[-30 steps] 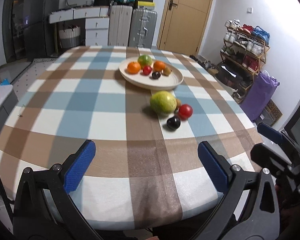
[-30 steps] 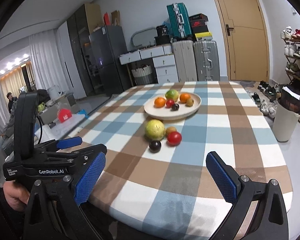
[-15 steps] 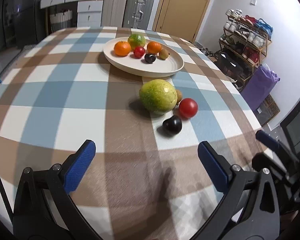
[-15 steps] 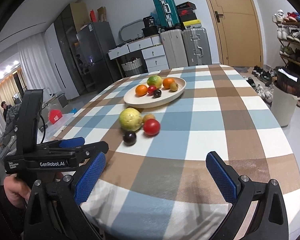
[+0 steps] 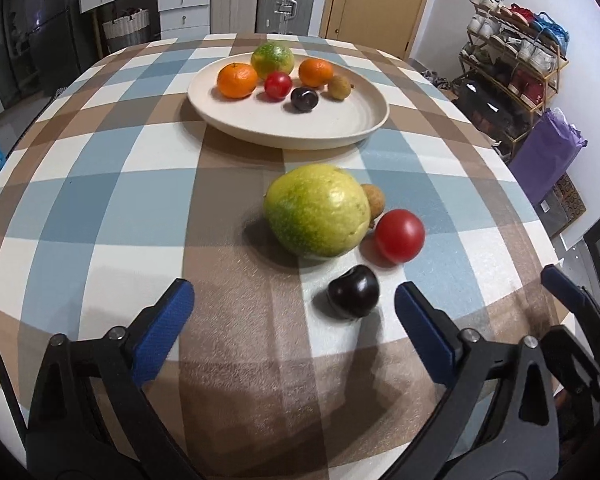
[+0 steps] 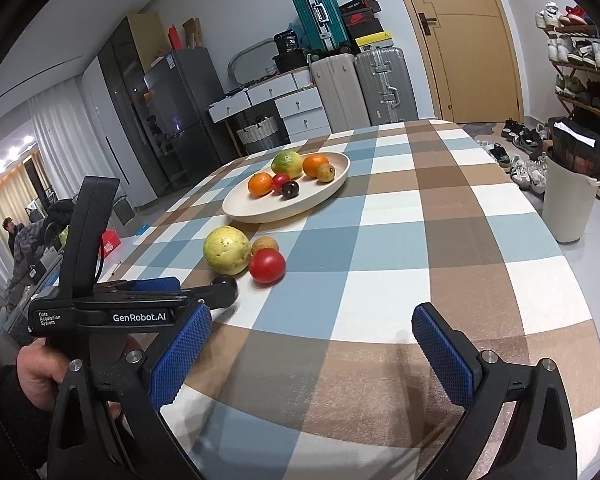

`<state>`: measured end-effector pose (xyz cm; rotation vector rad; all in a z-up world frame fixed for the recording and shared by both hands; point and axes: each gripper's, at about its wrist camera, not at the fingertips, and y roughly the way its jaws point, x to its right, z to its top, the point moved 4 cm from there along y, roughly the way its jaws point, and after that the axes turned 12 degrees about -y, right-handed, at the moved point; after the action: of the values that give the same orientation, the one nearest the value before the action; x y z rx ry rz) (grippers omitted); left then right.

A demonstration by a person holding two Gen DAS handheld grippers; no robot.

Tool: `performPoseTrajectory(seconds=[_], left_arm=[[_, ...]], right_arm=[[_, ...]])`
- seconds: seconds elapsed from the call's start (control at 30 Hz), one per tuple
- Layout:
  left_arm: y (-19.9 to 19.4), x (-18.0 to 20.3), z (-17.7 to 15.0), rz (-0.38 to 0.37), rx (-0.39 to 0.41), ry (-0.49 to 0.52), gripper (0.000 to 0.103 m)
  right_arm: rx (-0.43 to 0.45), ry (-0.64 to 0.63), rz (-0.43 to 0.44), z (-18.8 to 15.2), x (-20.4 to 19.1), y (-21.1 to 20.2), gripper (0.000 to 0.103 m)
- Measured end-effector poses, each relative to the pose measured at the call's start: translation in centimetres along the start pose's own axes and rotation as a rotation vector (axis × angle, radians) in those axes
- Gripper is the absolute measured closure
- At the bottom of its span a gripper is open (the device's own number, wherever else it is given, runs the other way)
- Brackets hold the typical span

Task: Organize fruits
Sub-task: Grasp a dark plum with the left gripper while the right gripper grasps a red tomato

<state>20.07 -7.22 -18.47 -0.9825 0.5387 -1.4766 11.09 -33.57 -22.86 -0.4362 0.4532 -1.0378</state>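
Left tool (image 5: 294, 304) spread, empty | dark plum (image 5: 353, 291) on bench just ahead, toward its right finger | I'd centre, lower, close gently | right tool (image 6: 312, 334) spread, idle.

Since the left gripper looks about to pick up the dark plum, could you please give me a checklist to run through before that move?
1. Left gripper open: ok.
2. Small dark purple plum lies free on the checked tablecloth, apart from the round red tomato: ok.
3. Plum centred between the blue-padded fingers: not ok, it sits toward the right one.
4. Bare room on the shallow cream oval plate: ok.
5. Right gripper open and off to the side: ok.
6. Large yellow-green round fruit out of the closing path: cannot tell.
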Motion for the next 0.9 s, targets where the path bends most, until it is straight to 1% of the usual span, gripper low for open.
performPoseTrajectory(seconds=[0.03, 0.1, 0.13, 0.17, 0.2, 0.23, 0.3, 0.33, 0.37, 0.43, 0.5, 0.73, 0.83, 0.9], left_arm=[[0.0, 0.2, 0.1, -0.003, 0.002, 0.007, 0.012], [-0.1, 0.4, -0.1, 0.000, 0.006, 0.025, 0.026], [-0.2, 0.5, -0.1, -0.005, 0.006, 0.032, 0.029], [-0.3, 0.6, -0.2, -0.017, 0.006, 0.036, 0.035], [-0.5, 0.6, -0.3, -0.039, 0.003, 0.033, 0.044], [-0.6, 0.6, -0.3, -0.063, -0.001, 0.029, 0.049], [-0.9, 0.8, -0.4, -0.127, -0.017, 0.021, 0.070], [-1.0, 0.9, -0.5, -0.155, -0.023, 0.021, 0.077], [-1.1, 1.1, -0.6, -0.173, -0.028, 0.022, 0.080], [-1.4, 1.0, -0.8, -0.182, -0.028, 0.029, 0.080], [-1.7, 0.5, -0.8, -0.225, -0.037, 0.001, 0.080], [-3.7, -2.4, -1.5, -0.244, -0.017, -0.038, 0.080], [-4.8, -4.0, -1.8, -0.244, -0.009, -0.059, 0.080], [-5.5, -5.1, -2.0, -0.239, 0.000, -0.062, 0.080]], right_arm=[[-0.002, 0.002, 0.000, 0.0, 0.1, 0.0, 0.001], [-0.006, 0.013, 0.003, -0.1, 0.3, 0.1, 0.001], [-0.007, 0.017, 0.006, -0.1, 0.4, 0.1, 0.001], [-0.007, 0.018, 0.006, -0.1, 0.4, 0.1, 0.001], [-0.005, 0.018, 0.006, 0.0, 0.4, 0.0, 0.001], [-0.001, 0.016, 0.007, 0.1, 0.3, 0.0, 0.001], [0.000, 0.012, 0.007, 0.1, 0.2, -0.1, 0.001], [0.000, 0.011, 0.009, 0.2, 0.1, -0.1, 0.001], [-0.003, 0.009, 0.010, 0.2, 0.0, -0.2, 0.001], [-0.008, 0.004, 0.010, 0.2, -0.2, -0.2, 0.001], [-0.013, -0.005, 0.005, 0.3, -0.4, -0.4, 0.001], [-0.044, -0.035, -0.012, 1.2, -1.4, 0.0, 0.001], [-0.066, -0.043, -0.009, 1.7, -1.9, 0.7, 0.001], [-0.097, -0.048, -0.014, 2.0, -2.1, 1.5, 0.001]])
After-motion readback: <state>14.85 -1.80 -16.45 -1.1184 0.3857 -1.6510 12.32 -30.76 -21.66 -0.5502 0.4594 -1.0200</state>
